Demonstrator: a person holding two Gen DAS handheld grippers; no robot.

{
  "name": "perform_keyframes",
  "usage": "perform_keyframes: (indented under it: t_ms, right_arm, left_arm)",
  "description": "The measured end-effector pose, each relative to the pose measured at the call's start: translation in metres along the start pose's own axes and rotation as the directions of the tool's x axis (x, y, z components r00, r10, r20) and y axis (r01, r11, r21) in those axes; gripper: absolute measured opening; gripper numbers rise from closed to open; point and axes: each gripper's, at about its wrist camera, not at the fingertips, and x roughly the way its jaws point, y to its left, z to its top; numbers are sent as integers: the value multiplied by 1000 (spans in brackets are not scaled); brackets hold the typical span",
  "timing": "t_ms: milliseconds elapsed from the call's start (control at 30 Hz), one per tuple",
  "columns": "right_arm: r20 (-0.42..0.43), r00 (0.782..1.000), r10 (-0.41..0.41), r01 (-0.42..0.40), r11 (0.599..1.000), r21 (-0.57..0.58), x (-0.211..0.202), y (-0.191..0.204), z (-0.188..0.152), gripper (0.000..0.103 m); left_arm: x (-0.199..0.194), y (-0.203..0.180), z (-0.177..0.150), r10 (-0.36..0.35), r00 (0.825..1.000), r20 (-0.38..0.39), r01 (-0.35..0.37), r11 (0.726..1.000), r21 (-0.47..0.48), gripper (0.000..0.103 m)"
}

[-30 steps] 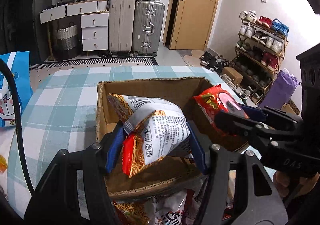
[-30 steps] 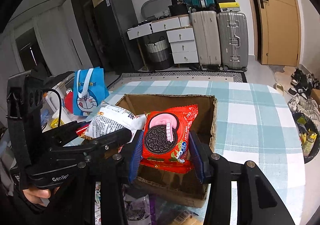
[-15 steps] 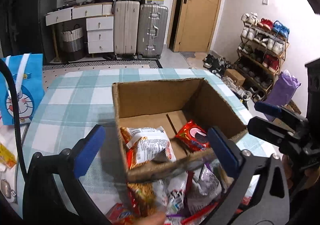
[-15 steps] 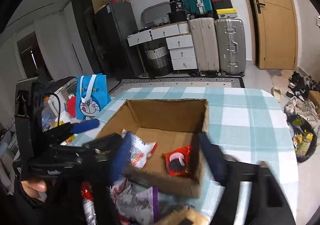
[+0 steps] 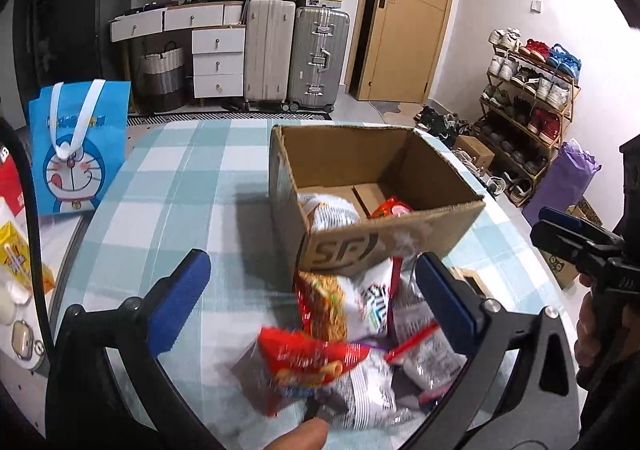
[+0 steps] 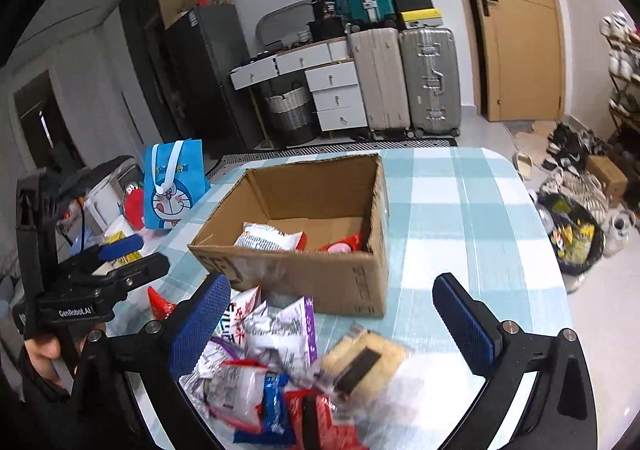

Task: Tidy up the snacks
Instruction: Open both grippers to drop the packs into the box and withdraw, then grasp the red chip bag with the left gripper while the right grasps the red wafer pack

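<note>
An open cardboard box (image 5: 384,246) (image 6: 296,274) stands on the checked tablecloth. Inside lie a white noodle-snack bag (image 5: 328,210) (image 6: 268,240) and a red cookie pack (image 5: 390,207) (image 6: 344,244). A pile of loose snack bags (image 5: 352,334) (image 6: 272,362) lies in front of the box, with a red chip bag (image 5: 308,360) and a tan wrapped pack (image 6: 360,362). My left gripper (image 5: 312,302) is open and empty above the pile. My right gripper (image 6: 332,322) is open and empty above the pile.
A blue cartoon gift bag (image 5: 76,154) (image 6: 170,186) stands at the table's left. Small items (image 5: 16,270) lie on a side surface at left. Suitcases (image 5: 296,58) and drawers stand behind; a shoe rack (image 5: 528,98) is at right. The table's right edge (image 6: 552,250) is near.
Both grippers opened and dropped the noodle-snack bag and the cookie pack into the box. Both then drew back and lowered toward the pile in front of the box.
</note>
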Motion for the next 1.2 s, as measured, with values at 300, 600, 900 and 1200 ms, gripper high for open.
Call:
perform_keyframes:
  t_ms: [300,600,900,1200]
  right_arm:
    - [-66,998,-20,17,999,-39,-12,4,-31,103]
    - [-137,988,-67,55,995,-89,-1,-3,-53,103]
    - [-192,980,-50,39,997,-61,15,-6,-71,103]
    - [-241,969,-44,31,998,-59,30,-9,-87,103]
  left_arm:
    - [-10,7,-28,28,999,-43,-28,1000,-12,102]
    - [2,21,-53,27,994,-104,-33,998,-57,102]
    - [10,33,-66,13,989,-148,-28,995,-97,102]
    - [20,27,-72,17,985,-174,-32,996,-81,102]
